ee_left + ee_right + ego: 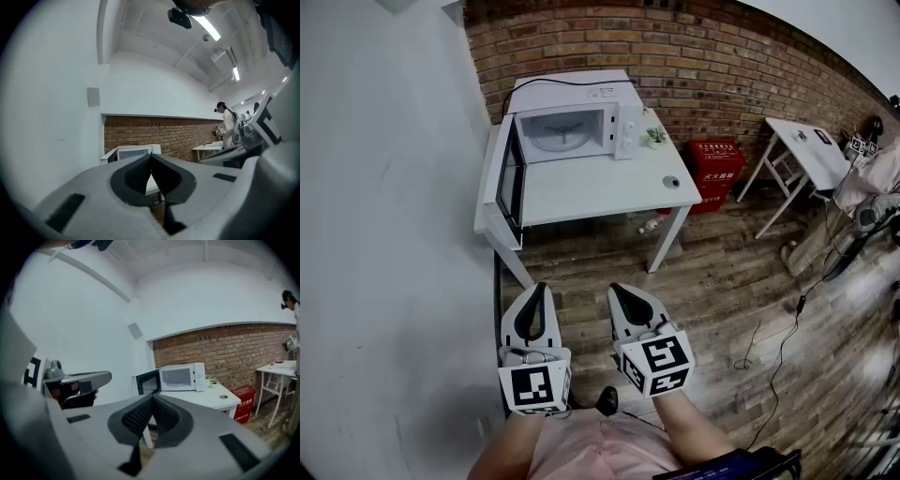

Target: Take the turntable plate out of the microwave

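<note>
A white microwave (pixel 572 117) stands on a white table (pixel 600 187) against the brick wall, its door (pixel 510 169) swung open to the left. Inside lies the pale round turntable plate (pixel 555 142). My left gripper (pixel 534 289) and right gripper (pixel 621 292) are both shut and empty, held low over the wooden floor, well short of the table. The microwave (pixel 180 377) with its open door also shows in the right gripper view. In the left gripper view the microwave (pixel 133 152) peeks above the shut jaws.
A small potted plant (pixel 655 137) and a small round object (pixel 671 182) sit on the table. A red box (pixel 715 169) stands on the floor at the right, beyond it a white folding table (pixel 806 150) and cables. A white wall runs along the left.
</note>
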`<move>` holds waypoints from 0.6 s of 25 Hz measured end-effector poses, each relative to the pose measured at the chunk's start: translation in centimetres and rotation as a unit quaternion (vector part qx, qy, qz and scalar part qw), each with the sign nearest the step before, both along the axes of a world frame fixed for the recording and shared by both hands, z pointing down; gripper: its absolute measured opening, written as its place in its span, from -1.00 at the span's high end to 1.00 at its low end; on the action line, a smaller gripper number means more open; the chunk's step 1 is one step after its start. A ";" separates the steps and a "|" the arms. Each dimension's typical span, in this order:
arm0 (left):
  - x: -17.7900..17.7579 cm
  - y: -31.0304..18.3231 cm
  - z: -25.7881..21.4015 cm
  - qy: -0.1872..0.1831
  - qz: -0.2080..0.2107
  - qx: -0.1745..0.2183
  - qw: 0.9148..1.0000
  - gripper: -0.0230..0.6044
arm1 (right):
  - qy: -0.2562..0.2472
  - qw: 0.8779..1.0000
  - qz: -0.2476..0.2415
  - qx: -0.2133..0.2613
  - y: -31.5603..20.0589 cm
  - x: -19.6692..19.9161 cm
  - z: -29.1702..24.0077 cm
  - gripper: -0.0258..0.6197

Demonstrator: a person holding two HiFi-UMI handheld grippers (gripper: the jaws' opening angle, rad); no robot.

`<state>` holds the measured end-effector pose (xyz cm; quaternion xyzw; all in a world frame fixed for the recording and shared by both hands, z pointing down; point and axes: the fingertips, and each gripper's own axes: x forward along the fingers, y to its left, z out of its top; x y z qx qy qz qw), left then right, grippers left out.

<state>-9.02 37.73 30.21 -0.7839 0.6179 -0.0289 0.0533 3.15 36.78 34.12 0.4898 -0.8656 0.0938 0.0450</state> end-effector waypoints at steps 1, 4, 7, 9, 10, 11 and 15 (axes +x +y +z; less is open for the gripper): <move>0.2 0.0 0.0 -0.002 0.002 0.001 1.000 0.90 | 0.000 1.000 0.000 0.000 0.0 0.1 0.0 0.91; 0.7 -0.1 -0.1 -0.001 0.007 0.007 1.000 0.90 | -0.001 1.000 -0.001 0.000 0.0 0.5 0.1 0.91; 1.1 -0.3 0.0 0.004 0.010 0.009 1.000 0.90 | -0.001 1.000 0.000 0.000 -0.2 0.7 0.4 0.91; 1.3 -0.3 0.1 0.001 0.010 0.006 1.000 0.90 | -0.003 1.000 0.001 0.001 -0.3 1.0 0.3 0.91; 1.4 -0.3 0.0 -0.001 0.009 0.003 1.000 0.90 | -0.006 1.000 0.002 0.003 -0.4 1.1 0.2 0.91; 1.4 -0.3 0.0 -0.003 0.006 0.001 1.000 0.90 | -0.011 1.000 0.003 0.004 -0.4 1.3 0.0 0.91; 1.6 -0.1 -0.6 0.004 -0.002 0.018 1.000 0.61 | -0.042 0.999 -0.011 0.001 -0.7 1.3 -0.1 0.54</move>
